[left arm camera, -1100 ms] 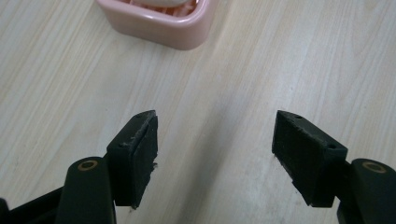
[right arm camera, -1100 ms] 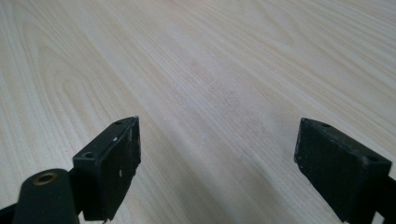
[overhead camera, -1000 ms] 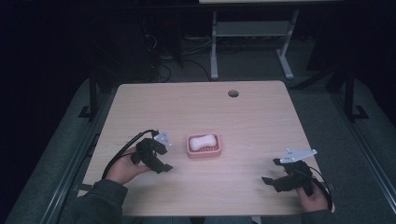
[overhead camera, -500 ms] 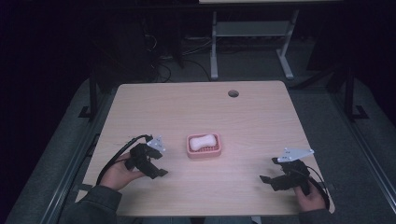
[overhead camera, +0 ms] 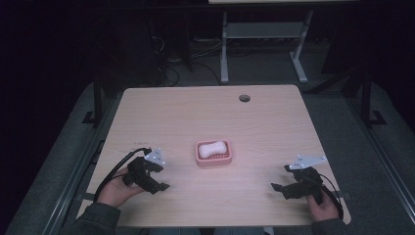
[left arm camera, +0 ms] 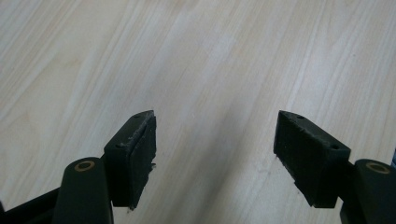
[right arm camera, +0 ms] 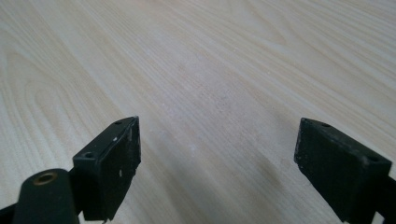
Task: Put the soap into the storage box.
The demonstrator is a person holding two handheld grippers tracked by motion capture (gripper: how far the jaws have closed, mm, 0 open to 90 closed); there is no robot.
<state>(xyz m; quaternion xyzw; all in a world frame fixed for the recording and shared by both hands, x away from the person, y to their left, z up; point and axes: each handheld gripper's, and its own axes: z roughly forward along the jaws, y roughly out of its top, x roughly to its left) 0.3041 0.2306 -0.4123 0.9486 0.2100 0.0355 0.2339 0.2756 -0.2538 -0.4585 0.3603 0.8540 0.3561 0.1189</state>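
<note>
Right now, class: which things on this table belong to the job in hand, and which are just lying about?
Belongs to the job:
- pale pink bar of soap
- pink plastic soap dish
- left claw, open
- right claw, open

Just lying about:
- round cable hole
- grey metal desk frame

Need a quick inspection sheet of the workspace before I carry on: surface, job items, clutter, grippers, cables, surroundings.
Surface: light wood table, round hole near far edge.
Job's things: white soap bar lying in pink soap dish, mid-table, untouched.
Clutter: nothing seen.
Grippers: left gripper at near left, jaws open, nothing between them; they have just been opening. Right gripper at near right, jaws open, empty.
Cables: black cable loops from left gripper; another trails from right.
Surroundings: dark room, grey floor, white desk frame beyond table.
</note>
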